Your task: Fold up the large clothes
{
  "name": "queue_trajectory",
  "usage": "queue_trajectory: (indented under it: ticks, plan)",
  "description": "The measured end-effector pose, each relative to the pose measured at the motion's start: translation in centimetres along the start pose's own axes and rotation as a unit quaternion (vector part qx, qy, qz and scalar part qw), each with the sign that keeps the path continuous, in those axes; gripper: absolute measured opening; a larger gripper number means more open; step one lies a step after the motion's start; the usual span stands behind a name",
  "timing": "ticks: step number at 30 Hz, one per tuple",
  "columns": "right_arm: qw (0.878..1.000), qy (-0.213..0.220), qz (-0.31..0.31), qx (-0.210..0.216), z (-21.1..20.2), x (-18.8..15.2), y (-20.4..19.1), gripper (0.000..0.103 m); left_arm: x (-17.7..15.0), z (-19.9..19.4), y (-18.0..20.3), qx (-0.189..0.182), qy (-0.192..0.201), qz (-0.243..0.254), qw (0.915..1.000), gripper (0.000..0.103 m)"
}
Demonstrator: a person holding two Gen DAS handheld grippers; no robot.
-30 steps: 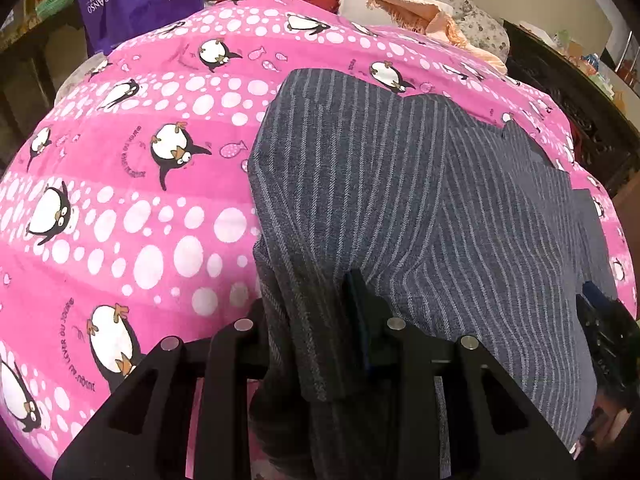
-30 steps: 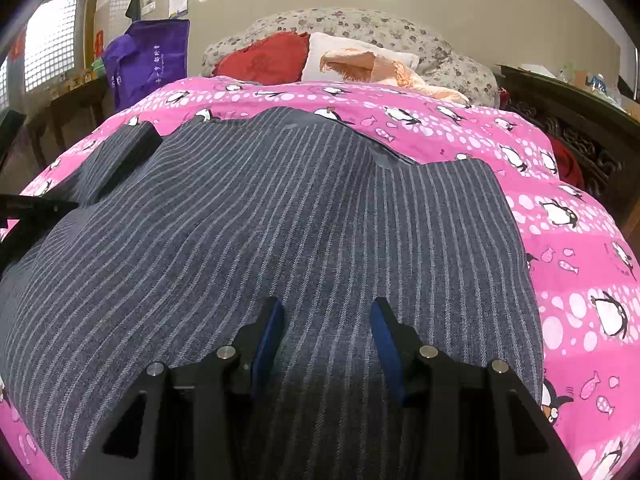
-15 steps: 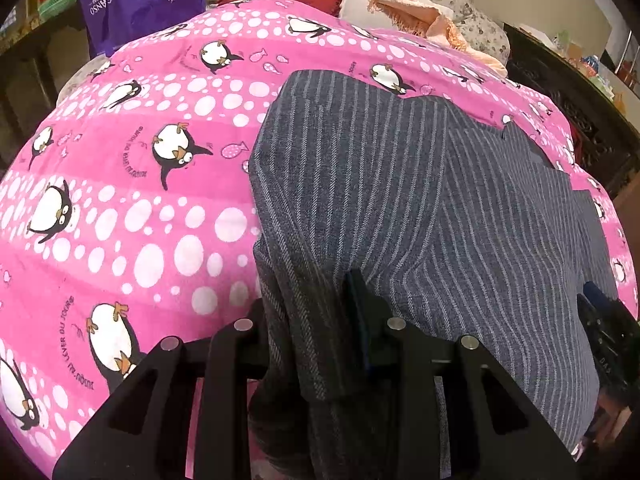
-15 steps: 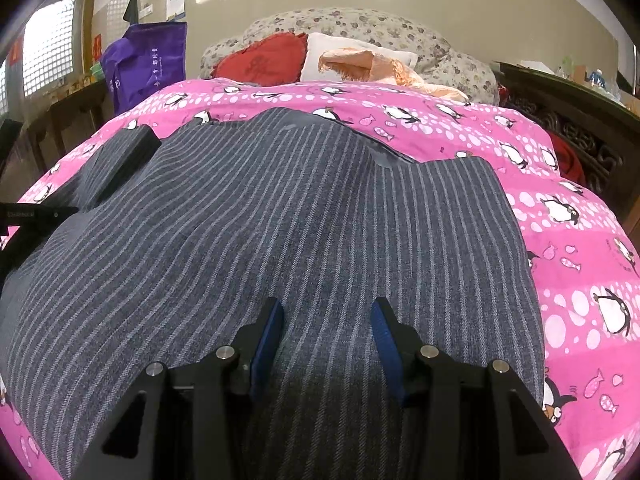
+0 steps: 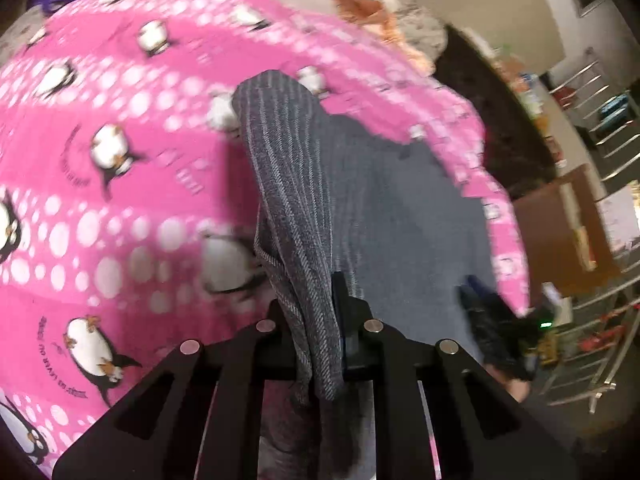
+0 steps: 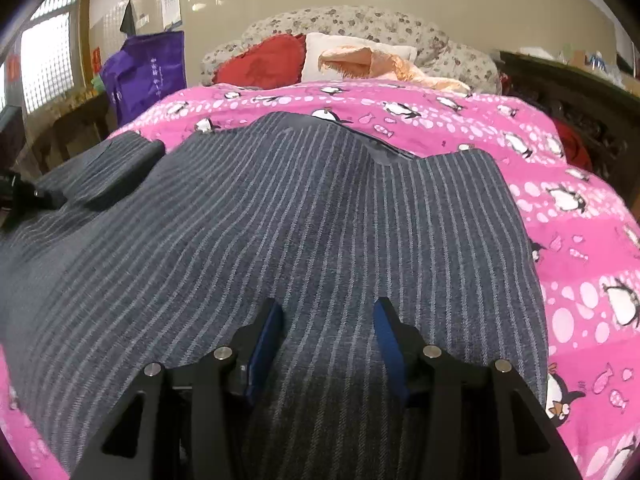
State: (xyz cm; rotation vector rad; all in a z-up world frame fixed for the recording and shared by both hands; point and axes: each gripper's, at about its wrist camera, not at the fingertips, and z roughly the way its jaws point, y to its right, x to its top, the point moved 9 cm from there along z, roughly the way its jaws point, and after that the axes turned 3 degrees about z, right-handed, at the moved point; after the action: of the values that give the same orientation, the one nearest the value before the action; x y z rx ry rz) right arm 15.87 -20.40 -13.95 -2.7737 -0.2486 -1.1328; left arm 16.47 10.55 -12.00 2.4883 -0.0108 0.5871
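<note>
A dark grey pinstriped garment (image 6: pixel 320 208) lies spread on a bed with a pink penguin duvet (image 6: pixel 560 200). In the left wrist view its left edge (image 5: pixel 292 208) is raised off the duvet (image 5: pixel 120 160) in a narrow fold. My left gripper (image 5: pixel 316 312) is closing, its jaws pinching that fold. My right gripper (image 6: pixel 328 320) stands open low over the garment's near hem, with cloth bulging between its blue-padded fingers (image 6: pixel 264 344). The right gripper (image 5: pixel 492 332) also shows, blurred, at the garment's far side in the left wrist view.
Red (image 6: pixel 264 60) and white pillows lean on a floral headboard at the far end. A purple bag (image 6: pixel 144 72) stands back left. Dark wooden furniture (image 6: pixel 580 112) runs along the right side. A cardboard box (image 5: pixel 568 224) and metal racks (image 5: pixel 600 120) are beyond the bed.
My left gripper has closed on the garment's left edge and lifted it off the duvet, and its view has swung right. The right gripper has stayed put.
</note>
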Motion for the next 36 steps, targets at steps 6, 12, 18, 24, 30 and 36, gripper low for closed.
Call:
queue_trajectory:
  ticks: [6, 12, 18, 24, 30, 36]
  plan:
    - [0.998, 0.005, 0.046, 0.041, -3.6, 0.9, 1.1, 0.047, 1.9, -0.4, 5.8, -0.088, 0.015, -0.065, 0.9939, 0.010]
    - [0.995, -0.009, 0.076, 0.058, -6.7, -1.0, 3.4, 0.047, 4.7, 0.7, 12.9, -0.156, 0.032, -0.147, 0.9762, 0.010]
    - [0.991, 0.011, 0.106, 0.077, -9.6, -2.5, 5.4, 0.047, 4.8, 5.5, 19.7, -0.136, 0.015, -0.165, 0.9768, 0.010]
    - [0.987, 0.038, 0.140, 0.074, -11.8, -3.2, 8.5, 0.047, 2.5, 13.1, 22.2, -0.066, 0.003, -0.195, 0.9785, 0.010]
    - [0.982, 0.030, 0.173, 0.068, -12.8, -5.3, 10.5, 0.047, -0.5, 19.7, 24.4, -0.057, -0.006, -0.191, 0.9799, 0.009]
    - [0.984, 0.043, 0.166, 0.052, -16.0, -5.4, 11.3, 0.047, -0.7, 19.4, 27.1, -0.074, -0.020, -0.162, 0.9838, 0.010]
